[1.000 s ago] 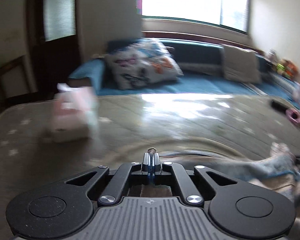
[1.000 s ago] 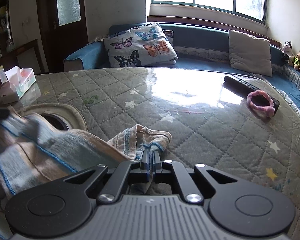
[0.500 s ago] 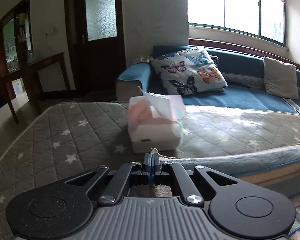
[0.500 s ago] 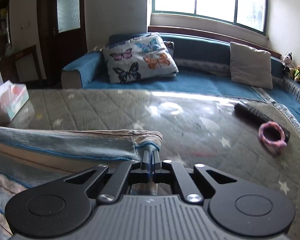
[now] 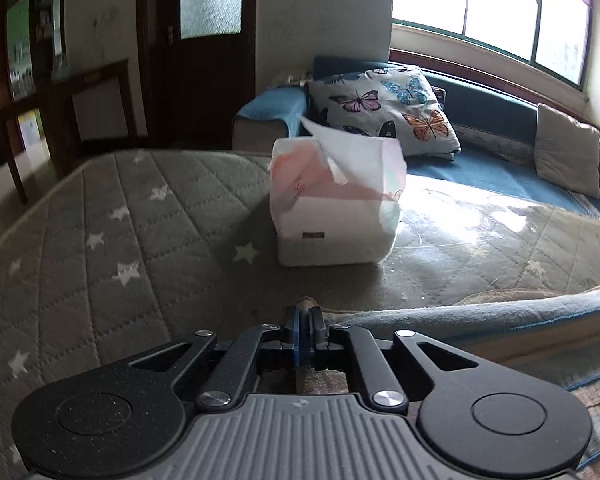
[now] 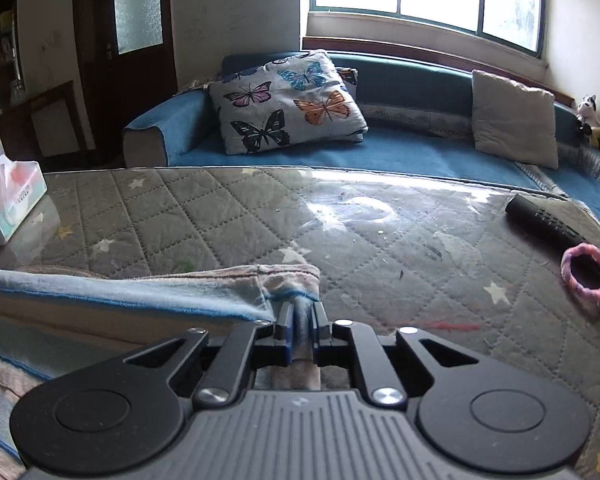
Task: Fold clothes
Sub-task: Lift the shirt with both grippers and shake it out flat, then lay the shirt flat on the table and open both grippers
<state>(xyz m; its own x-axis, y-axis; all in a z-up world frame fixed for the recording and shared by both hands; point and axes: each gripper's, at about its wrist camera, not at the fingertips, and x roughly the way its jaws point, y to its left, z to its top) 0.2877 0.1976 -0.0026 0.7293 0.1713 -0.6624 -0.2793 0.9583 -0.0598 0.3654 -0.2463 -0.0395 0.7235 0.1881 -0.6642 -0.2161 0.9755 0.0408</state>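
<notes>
- Left gripper (image 5: 304, 316): jaws pressed together, a sliver of cloth pinched between them, its tip poking up above the fingers.
- Right gripper (image 6: 300, 316): jaws nearly closed on a thicker bunch of the same cloth, grey-blue fabric filling the narrow gap.
- The striped garment (image 6: 140, 292), blue-grey and tan with bright blue stitching, runs leftward from the right gripper as a taut, folded band; in the left wrist view it stretches off to the right (image 5: 480, 320).
- Both grippers sit low and level, pointing forward across the quilted table cover (image 5: 120, 240), grey with white stars.
- The garment lies along the near part of that cover, its lower layers spreading under the right gripper's body.
- Straight ahead of the left gripper, a tissue box (image 5: 336, 204) stands on the cover, a tissue sticking up from it.
- Right of the right gripper, well apart: a black remote (image 6: 548, 224) and a pink hair tie (image 6: 588, 272), touching each other.
- Beyond the table, a blue sofa (image 6: 380, 152) with a butterfly cushion (image 6: 288, 100).
</notes>
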